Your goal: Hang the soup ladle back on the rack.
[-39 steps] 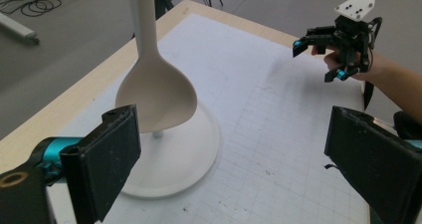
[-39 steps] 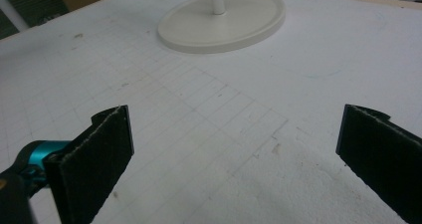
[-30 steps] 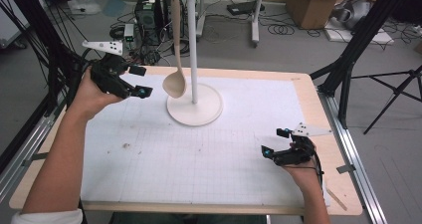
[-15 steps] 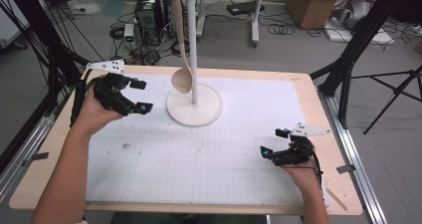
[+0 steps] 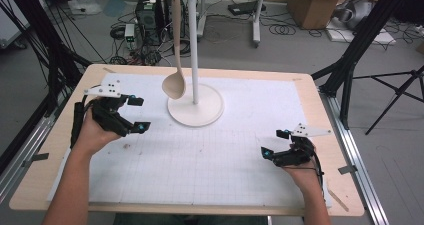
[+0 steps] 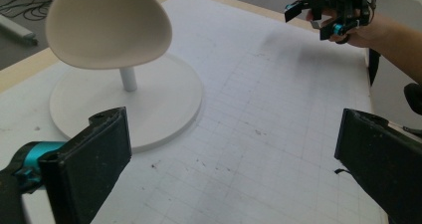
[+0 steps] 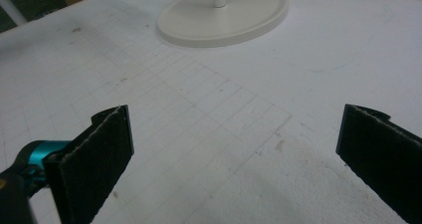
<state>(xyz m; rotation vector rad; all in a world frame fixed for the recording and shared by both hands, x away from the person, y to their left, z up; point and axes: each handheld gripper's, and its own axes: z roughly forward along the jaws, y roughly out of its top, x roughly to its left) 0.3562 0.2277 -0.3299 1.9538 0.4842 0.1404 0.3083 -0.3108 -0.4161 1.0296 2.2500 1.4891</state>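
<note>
The left gripper (image 5: 134,114) has drawn back from the hanging spoon (image 5: 174,86), jaws wide and empty; the right gripper (image 5: 274,143) rests wide too; no writing is legible.

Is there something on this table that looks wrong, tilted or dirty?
Nothing looks damaged or spilled. The spoon hangs from the stand, its bowl off the mat; whether it leans I cannot tell. The white grid mat has small dark specks and smudges. Both the left gripper and the right gripper are open and hold nothing.

Overhead view; two low stand-facing (image 5: 195,112) views
</note>
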